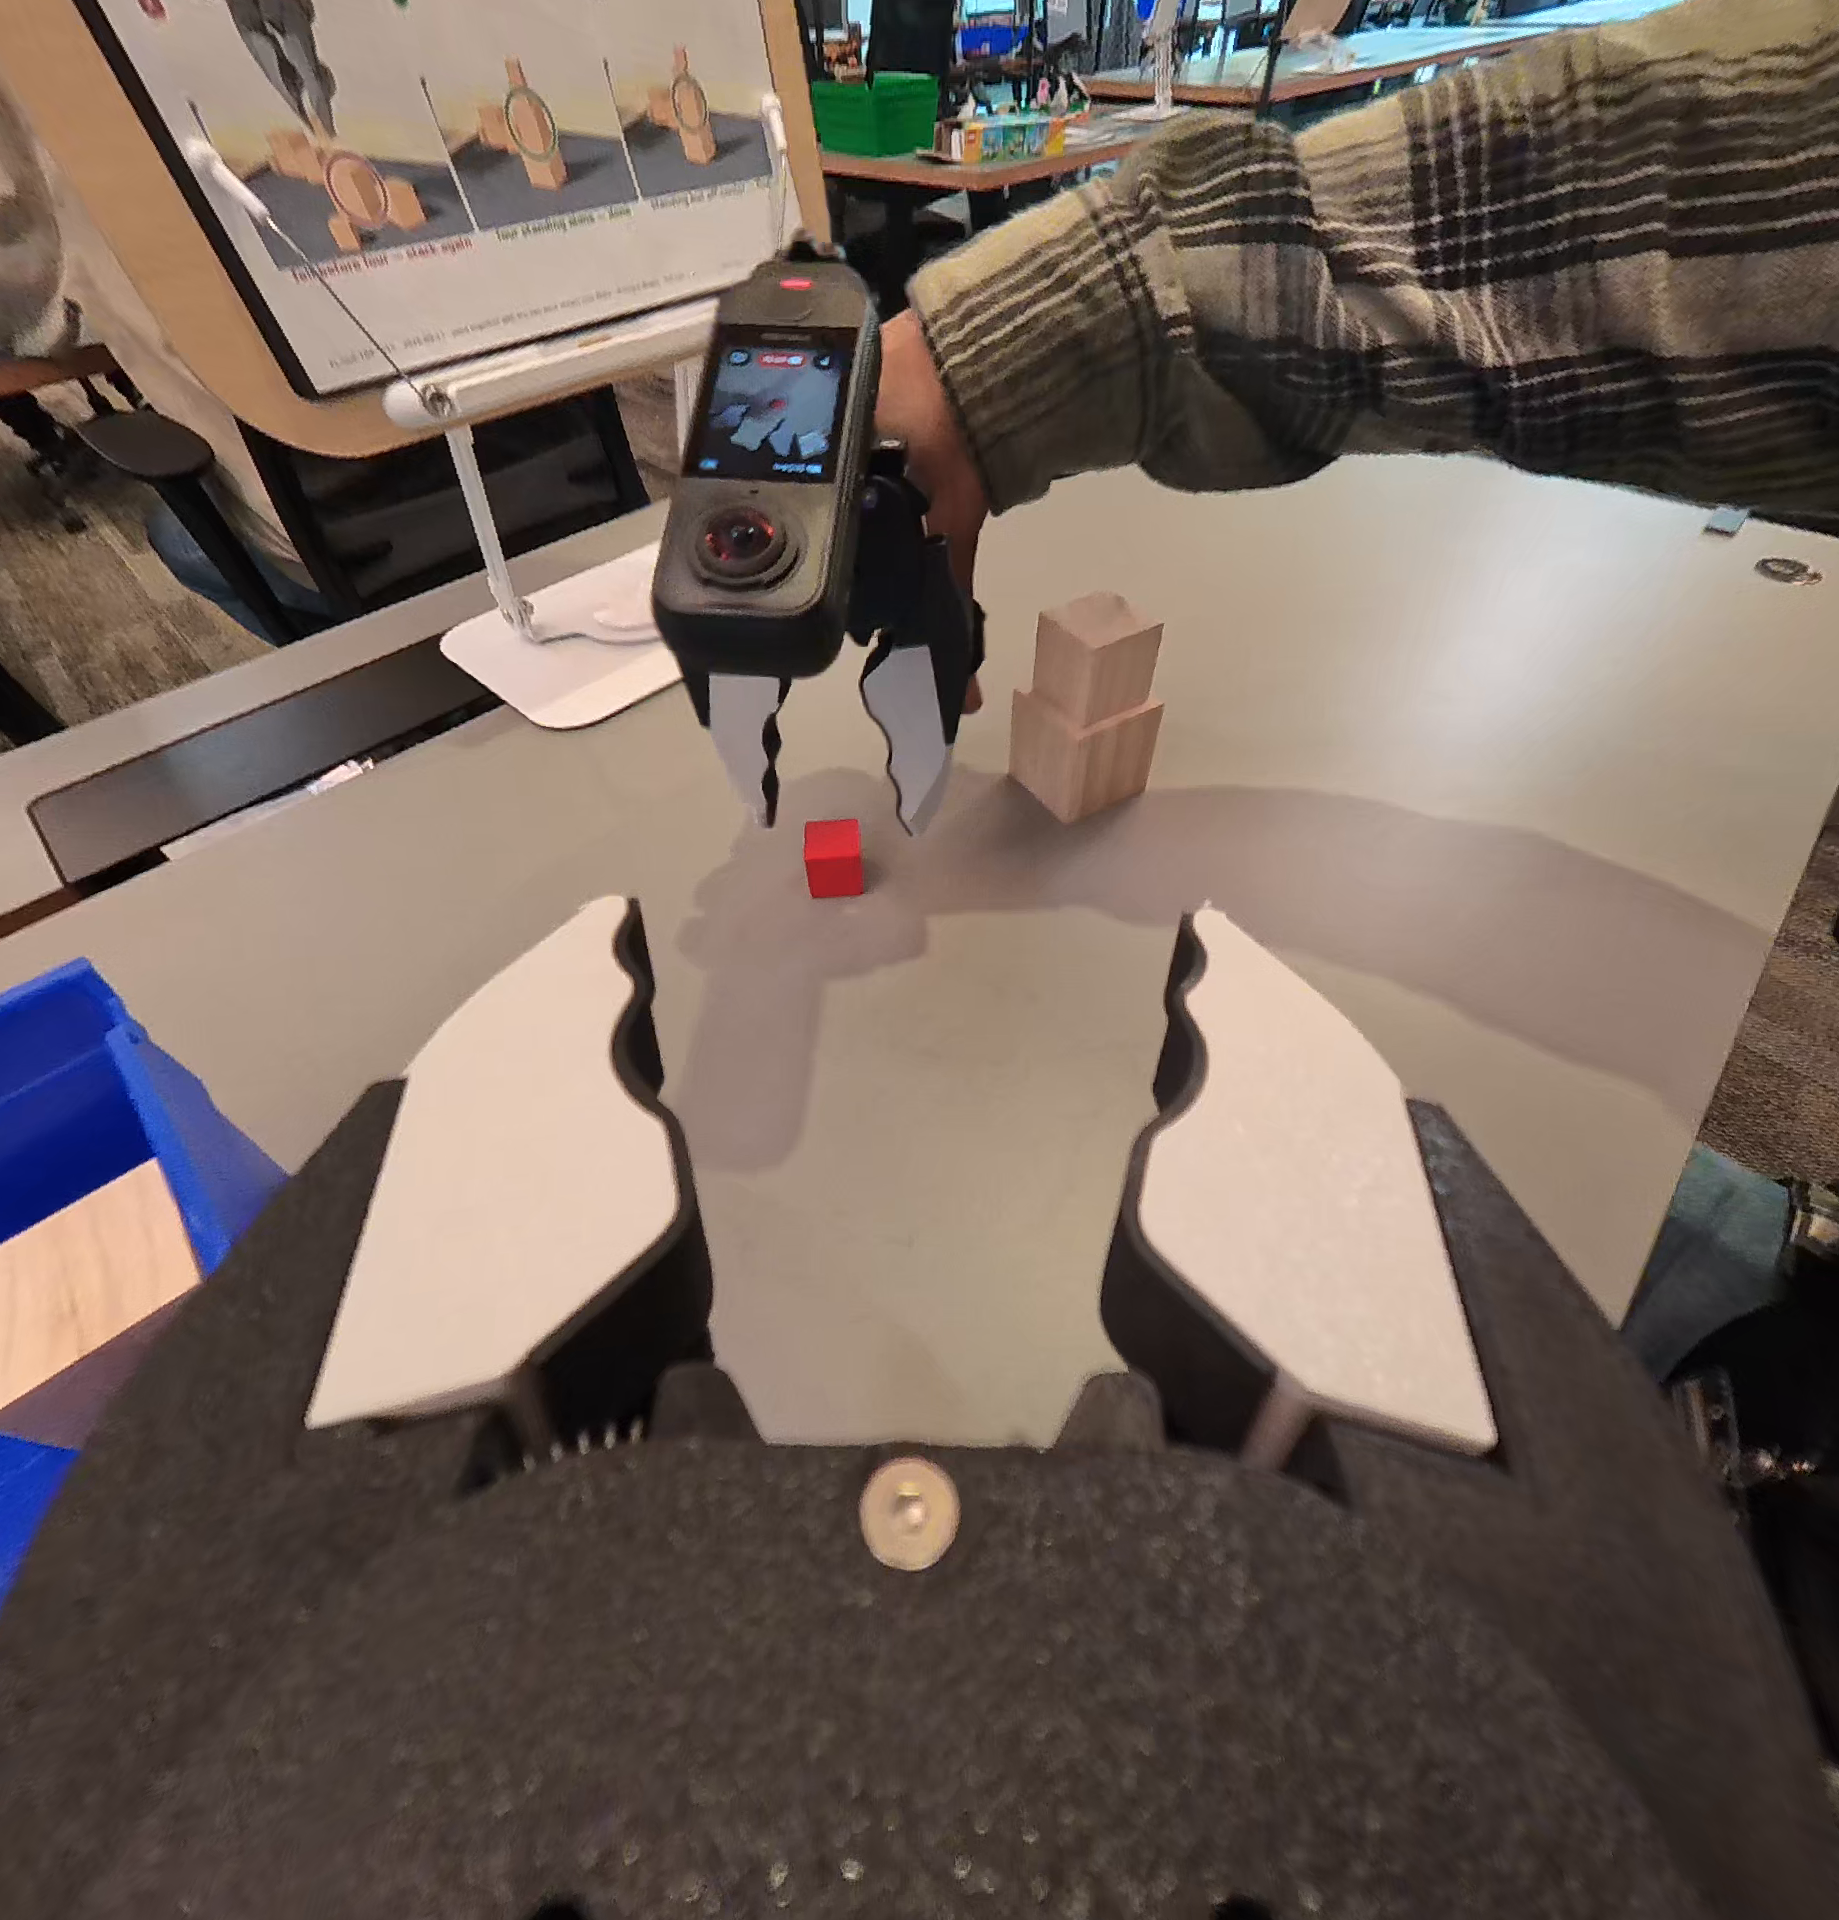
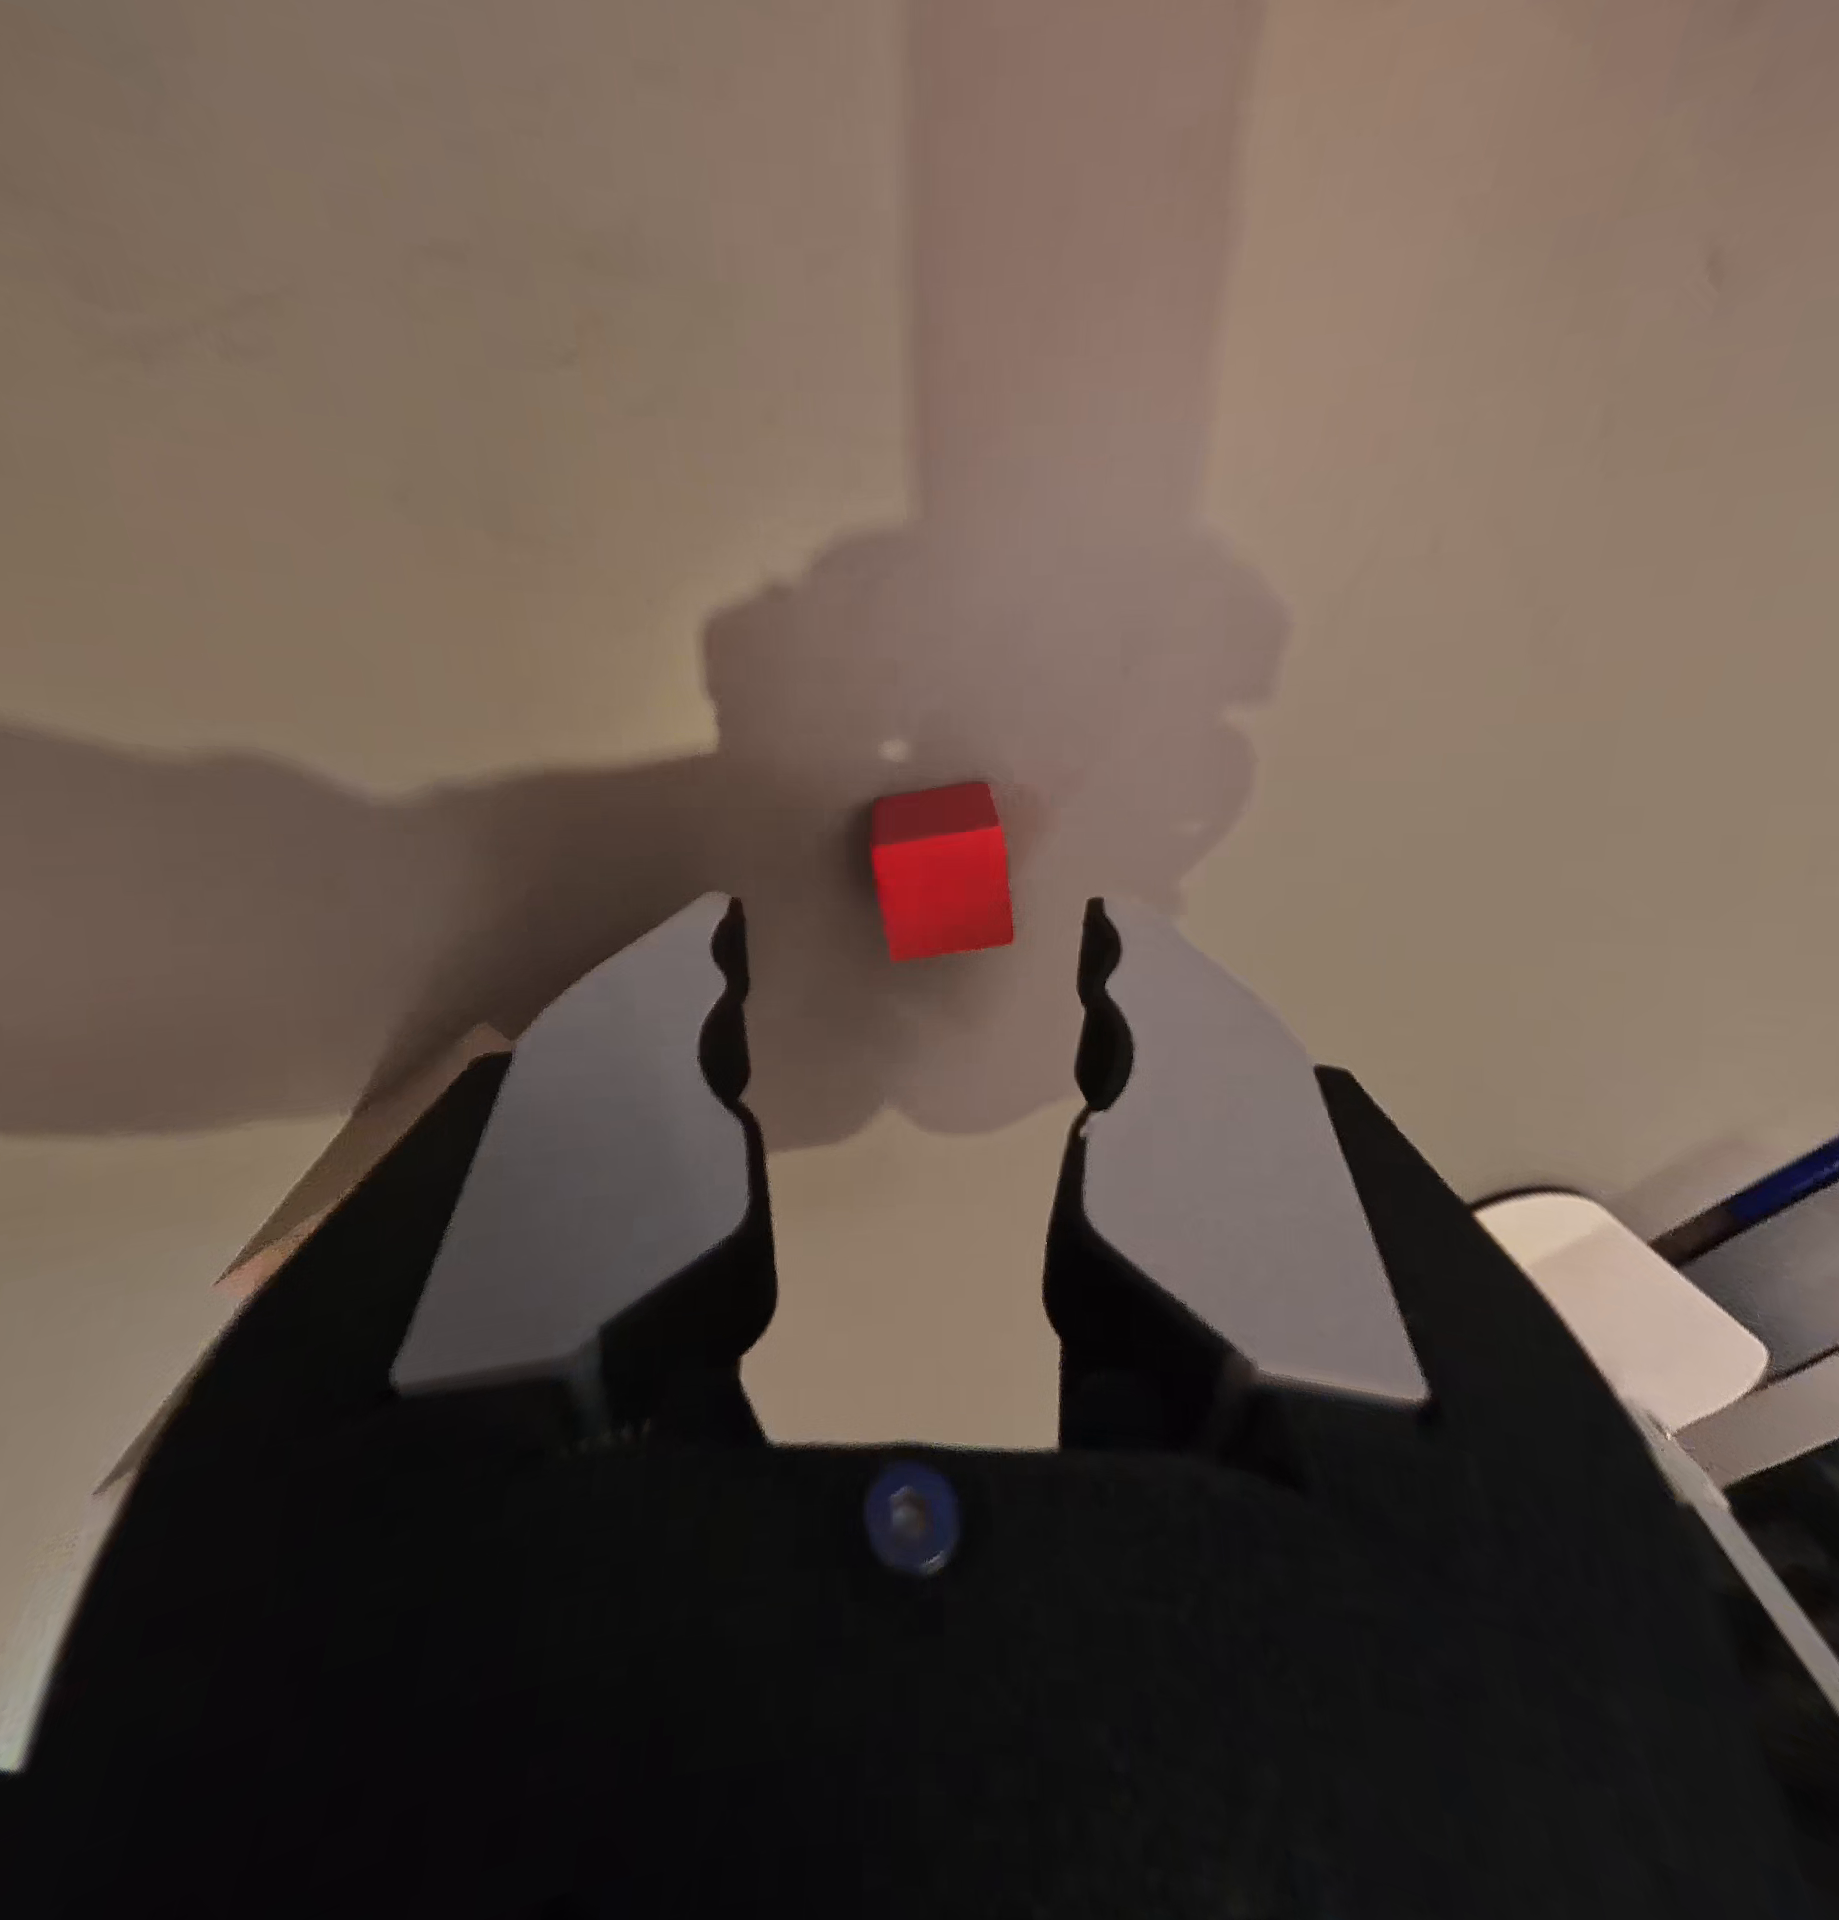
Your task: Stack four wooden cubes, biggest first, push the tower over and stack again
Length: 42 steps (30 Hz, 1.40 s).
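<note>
- The right gripper (image 1: 840, 823) hung just above the small red cube (image 1: 833, 857), jaws apart, gripping nothing.
- The left gripper (image 1: 910, 914) gaped wide and empty.
- Two pale wooden cubes (image 1: 1086, 712) stood stacked on the grey table (image 1: 1414, 644).
- The instruction board (image 1: 458, 166) carried printed captions.

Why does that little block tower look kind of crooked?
The upper wooden cube sits twisted and shifted on the bigger wooden cube, so their edges don't line up. Otherwise, nothing looks spilled or broken.
</note>
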Each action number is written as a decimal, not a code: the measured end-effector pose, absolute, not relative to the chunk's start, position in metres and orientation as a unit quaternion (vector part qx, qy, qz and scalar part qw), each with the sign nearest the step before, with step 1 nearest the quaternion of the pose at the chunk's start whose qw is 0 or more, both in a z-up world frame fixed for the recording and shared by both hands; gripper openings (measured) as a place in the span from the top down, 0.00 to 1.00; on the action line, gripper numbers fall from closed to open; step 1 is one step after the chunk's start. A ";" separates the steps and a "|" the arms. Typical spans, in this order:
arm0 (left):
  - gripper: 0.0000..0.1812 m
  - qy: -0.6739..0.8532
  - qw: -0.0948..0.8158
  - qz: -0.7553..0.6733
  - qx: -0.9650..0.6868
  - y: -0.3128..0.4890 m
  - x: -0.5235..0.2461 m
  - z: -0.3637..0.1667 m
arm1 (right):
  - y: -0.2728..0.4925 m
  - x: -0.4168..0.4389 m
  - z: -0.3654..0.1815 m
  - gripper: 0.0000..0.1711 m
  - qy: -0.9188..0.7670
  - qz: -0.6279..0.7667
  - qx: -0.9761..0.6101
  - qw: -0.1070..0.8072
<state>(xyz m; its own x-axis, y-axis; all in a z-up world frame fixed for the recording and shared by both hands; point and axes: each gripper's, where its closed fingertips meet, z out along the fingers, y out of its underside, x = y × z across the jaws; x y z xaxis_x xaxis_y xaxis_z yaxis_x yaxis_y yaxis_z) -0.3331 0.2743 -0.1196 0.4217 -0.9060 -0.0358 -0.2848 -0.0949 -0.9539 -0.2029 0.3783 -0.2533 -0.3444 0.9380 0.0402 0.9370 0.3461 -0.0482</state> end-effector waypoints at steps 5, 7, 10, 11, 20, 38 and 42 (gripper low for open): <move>0.48 0.444 0.502 -0.302 -0.678 0.277 -0.333 -0.125 | 0.379 -0.202 -0.267 0.69 -0.829 0.009 -0.560 0.005; 0.48 0.442 0.503 -0.303 -0.678 0.278 -0.333 -0.125 | 0.379 -0.199 -0.272 0.70 -0.830 0.004 -0.558 -0.003; 0.48 0.442 0.501 -0.303 -0.680 0.278 -0.333 -0.126 | 0.379 -0.199 -0.277 0.76 -0.828 0.010 -0.561 -0.005; 0.48 0.442 0.500 -0.303 -0.680 0.278 -0.333 -0.127 | 0.378 -0.199 -0.278 0.81 -0.826 0.013 -0.564 -0.007; 0.48 0.451 0.502 -0.308 -0.670 0.269 -0.328 -0.121 | 0.388 -0.183 -0.232 0.84 -0.698 -0.004 -0.716 0.024; 0.48 0.478 0.498 -0.311 -0.654 0.246 -0.311 -0.113 | 0.302 -0.079 -0.167 0.84 -0.448 0.003 -0.894 0.012; 0.48 0.477 0.499 -0.312 -0.653 0.246 -0.312 -0.112 | 0.302 -0.081 -0.177 0.84 -0.452 0.001 -0.892 0.007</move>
